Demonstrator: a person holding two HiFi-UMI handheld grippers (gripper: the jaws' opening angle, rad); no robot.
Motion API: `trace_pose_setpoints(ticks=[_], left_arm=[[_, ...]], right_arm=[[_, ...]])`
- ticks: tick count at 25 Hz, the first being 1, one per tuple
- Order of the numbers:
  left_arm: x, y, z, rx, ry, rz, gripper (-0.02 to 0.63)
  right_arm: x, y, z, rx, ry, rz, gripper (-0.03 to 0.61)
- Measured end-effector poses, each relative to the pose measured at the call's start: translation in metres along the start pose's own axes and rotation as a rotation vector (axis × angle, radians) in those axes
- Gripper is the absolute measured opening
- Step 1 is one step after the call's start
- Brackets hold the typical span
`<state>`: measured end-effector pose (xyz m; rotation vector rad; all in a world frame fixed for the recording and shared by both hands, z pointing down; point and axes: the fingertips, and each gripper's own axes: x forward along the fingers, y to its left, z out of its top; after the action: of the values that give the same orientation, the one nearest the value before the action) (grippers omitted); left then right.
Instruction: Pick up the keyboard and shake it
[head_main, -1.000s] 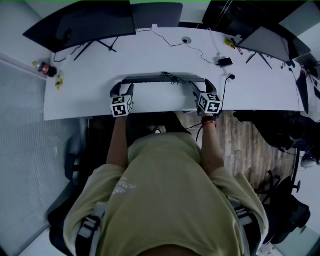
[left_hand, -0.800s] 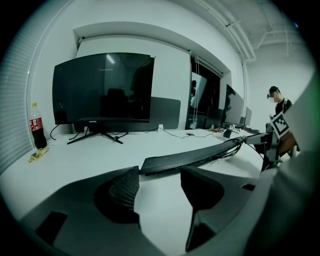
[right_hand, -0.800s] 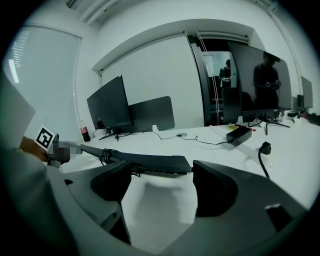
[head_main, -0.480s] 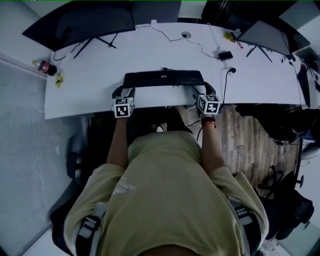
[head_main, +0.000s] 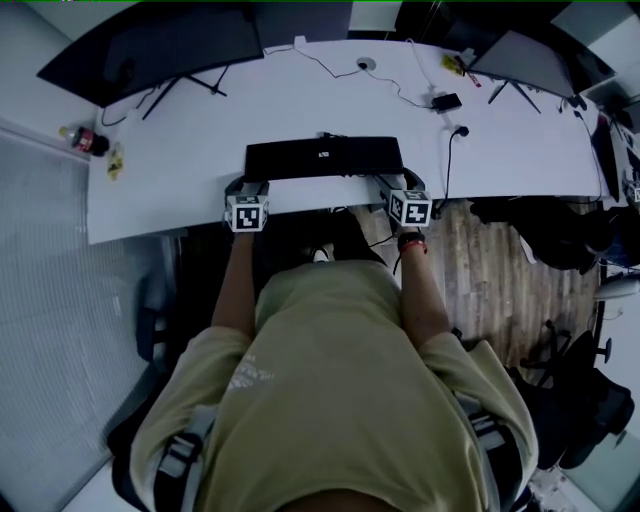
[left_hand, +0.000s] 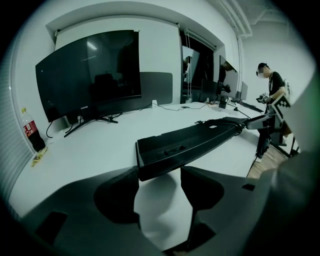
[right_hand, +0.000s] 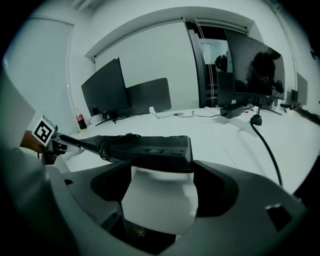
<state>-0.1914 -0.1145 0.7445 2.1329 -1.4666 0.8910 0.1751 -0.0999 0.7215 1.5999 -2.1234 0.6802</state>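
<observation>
Operator torso (head_main: 330, 400) occupies the 6 o'clock sector of the head view, with both forearms extended toward 12 o'clock.

Left gripper (head_main: 246, 188): jaws set wide and clamped on the left end of the keyboard (head_main: 323, 158).

Right gripper (head_main: 393, 184): jaws set wide and clamped on the right end of the keyboard.

In the left gripper view the keyboard body (left_hand: 190, 145) runs from the jaws toward 2 o'clock. In the right gripper view it (right_hand: 150, 147) runs toward 9 o'clock.

The keyboard lies crosswise over the near edge of the white desk (head_main: 200, 150). Whether it touches the desk cannot be determined.

A dark monitor (head_main: 150, 50) stands at 11 o'clock from the keyboard, a bottle (head_main: 80, 140) at 9 o'clock, and a second monitor (head_main: 525, 65) at 2 o'clock.
</observation>
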Motion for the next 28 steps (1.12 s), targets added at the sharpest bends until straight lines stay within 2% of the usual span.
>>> trace_pose_setpoints(ticks=[7,9,12,21,25,28], left_arm=[[0.001,-0.002,-0.018,0.028,0.089,0.010,0.272],[0.001,-0.004,-0.023,0.009,0.094,0.002,0.272],[0.000,-0.004,-0.030,-0.035,0.075,-0.017,0.273],[-0.012,-0.010,-0.007,-0.054,-0.015,-0.046,0.273],[-0.011,-0.010,0.002,-0.064,-0.028,-0.031,0.273],[-0.012,-0.016,0.019,-0.088,-0.058,-0.057,0.273]], right_arm=[[0.002,0.001,-0.016,0.019,0.060,-0.025,0.390],[0.004,0.002,-0.021,0.026,0.085,-0.033,0.390],[0.003,0.002,-0.025,0.030,0.100,-0.050,0.391],[-0.009,0.006,-0.015,0.049,0.059,-0.078,0.390],[-0.012,0.012,0.005,0.041,0.014,-0.058,0.388],[-0.015,0.017,0.034,0.018,-0.034,-0.055,0.371]])
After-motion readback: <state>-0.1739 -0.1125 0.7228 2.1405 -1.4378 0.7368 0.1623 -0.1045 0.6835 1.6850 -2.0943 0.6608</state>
